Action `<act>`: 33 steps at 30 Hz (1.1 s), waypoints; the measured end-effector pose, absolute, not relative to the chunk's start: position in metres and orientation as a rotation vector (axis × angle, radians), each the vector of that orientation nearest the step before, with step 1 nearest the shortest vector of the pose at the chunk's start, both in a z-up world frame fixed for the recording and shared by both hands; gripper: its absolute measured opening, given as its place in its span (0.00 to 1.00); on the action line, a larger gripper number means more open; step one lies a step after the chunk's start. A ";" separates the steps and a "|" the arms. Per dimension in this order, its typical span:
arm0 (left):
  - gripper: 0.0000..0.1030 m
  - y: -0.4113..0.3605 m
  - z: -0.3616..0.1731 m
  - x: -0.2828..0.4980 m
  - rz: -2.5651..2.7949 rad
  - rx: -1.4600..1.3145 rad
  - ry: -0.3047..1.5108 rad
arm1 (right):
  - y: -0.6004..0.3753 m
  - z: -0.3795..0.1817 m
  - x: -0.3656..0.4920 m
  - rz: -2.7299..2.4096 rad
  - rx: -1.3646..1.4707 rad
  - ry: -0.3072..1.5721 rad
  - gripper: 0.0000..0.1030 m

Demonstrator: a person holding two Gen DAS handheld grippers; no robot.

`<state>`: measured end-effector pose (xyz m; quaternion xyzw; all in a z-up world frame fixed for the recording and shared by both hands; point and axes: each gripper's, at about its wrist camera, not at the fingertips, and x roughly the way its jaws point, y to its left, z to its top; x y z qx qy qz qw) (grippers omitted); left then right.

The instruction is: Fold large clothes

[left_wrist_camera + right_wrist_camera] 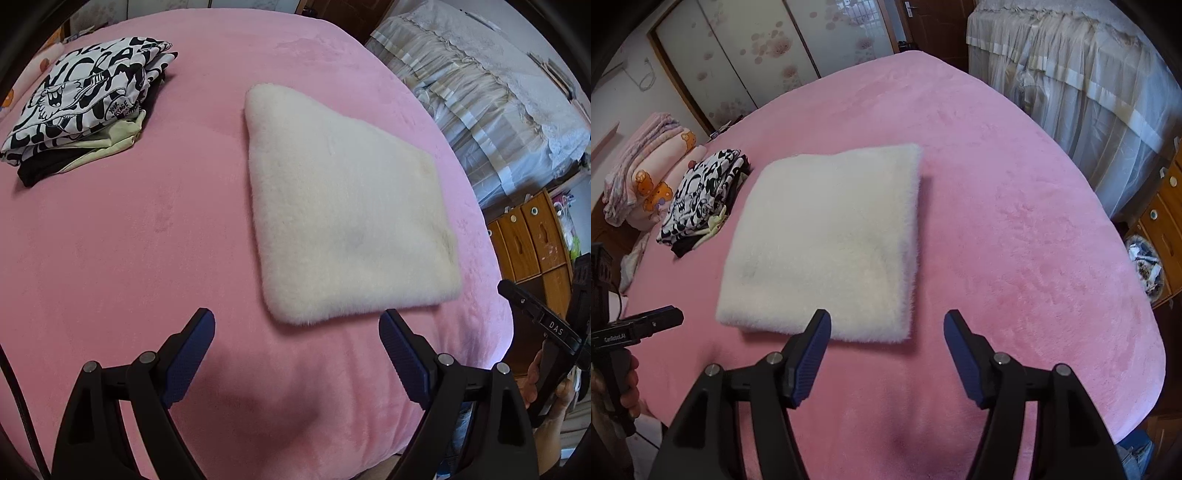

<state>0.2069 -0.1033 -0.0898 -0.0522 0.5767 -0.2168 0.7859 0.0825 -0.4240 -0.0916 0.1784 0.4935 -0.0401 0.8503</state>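
A fluffy white garment [827, 236] is lying folded into a flat, thick square on the pink bed cover [1015, 229], suggesting this fold is finished, while a stack of folded clothes [85, 107] is sitting well apart from it toward the head of the bed. The left gripper [297, 326] and right gripper [886, 328] are both hovering just short of the square's near edge, jaws spread and holding nothing.
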 end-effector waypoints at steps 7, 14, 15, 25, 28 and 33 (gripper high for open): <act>0.87 -0.119 -0.117 0.241 -0.571 -0.236 1.307 | -0.455 -0.121 0.121 0.020 0.530 1.112 0.70; 0.87 -0.134 -0.160 0.275 -0.627 -0.341 1.349 | -0.465 -0.168 0.166 0.178 0.645 1.144 0.74; 0.87 -0.135 -0.164 0.278 -0.626 -0.347 1.348 | -0.466 -0.175 0.171 0.194 0.660 1.150 0.74; 0.97 -0.140 -0.194 0.294 -0.650 -0.333 1.318 | -0.471 -0.232 0.209 0.337 0.788 1.159 0.75; 0.99 -0.141 -0.203 0.300 -0.679 -0.348 1.320 | -0.464 -0.235 0.218 0.364 0.768 1.156 0.81; 1.00 -0.149 -0.225 0.310 -0.713 -0.401 1.351 | -0.443 -0.238 0.238 0.394 0.716 1.167 0.95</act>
